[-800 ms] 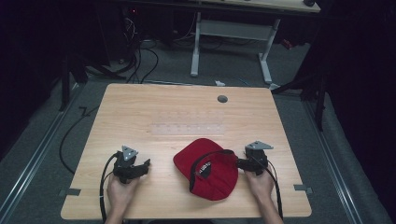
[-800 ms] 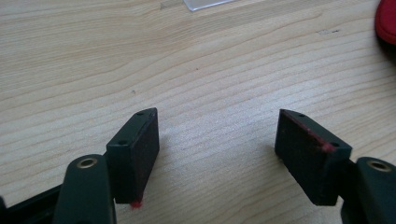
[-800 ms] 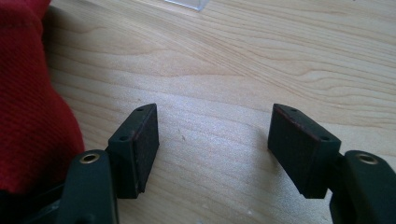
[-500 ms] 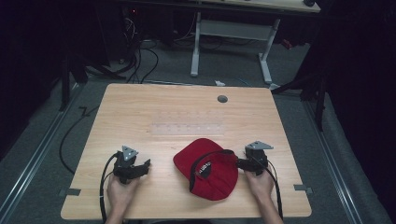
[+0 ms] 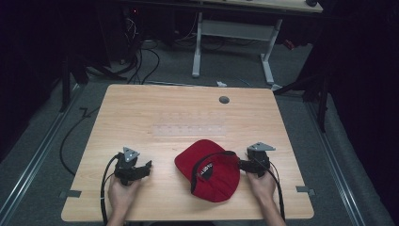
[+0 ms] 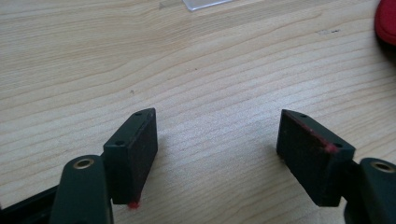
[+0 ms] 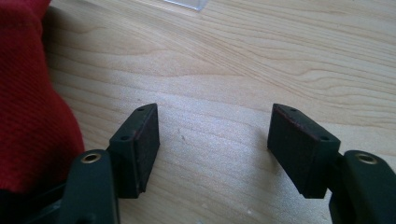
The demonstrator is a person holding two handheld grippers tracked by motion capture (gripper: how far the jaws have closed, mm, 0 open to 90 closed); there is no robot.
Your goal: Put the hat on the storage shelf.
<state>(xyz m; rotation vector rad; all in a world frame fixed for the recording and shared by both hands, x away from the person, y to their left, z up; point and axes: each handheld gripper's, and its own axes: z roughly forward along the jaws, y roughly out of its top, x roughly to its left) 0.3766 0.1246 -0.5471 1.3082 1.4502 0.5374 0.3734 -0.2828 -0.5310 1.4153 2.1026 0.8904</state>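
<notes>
**Red cap lies between two open grippers at the near edge of the table**

The red baseball cap lies on the wooden table, near the person's edge and a little right of the middle. It sits crown up but slumped, with a black strap or trim band arching over it and a small patch of white lettering too small to read. It looks simply laid down, flattened under its own weight, and nothing holds it.

The right gripper rests just beside the cap's right side, its tips pointing at the fabric. In the right gripper view its jaws stand wide apart with bare wood between them, and the cap's ribbed red cloth bulges in just beside one jaw; the pads grip nothing. This reads as a gripper poised at the cap's edge, ready to take hold.

The left gripper sits well apart from the cap on its left side, angled toward it. Its jaws are also spread, with only table grain between them, and a sliver of the red cap shows far off at the picture's edge. It seems parked, waiting its turn.

Beyond the cap, a clear plastic strip lies flat across the table's middle, and farther still a grey cable grommet sits in the board. The room around is dark: grey carpet, cables on the floor, and a second desk's white frame behind the table.
</notes>
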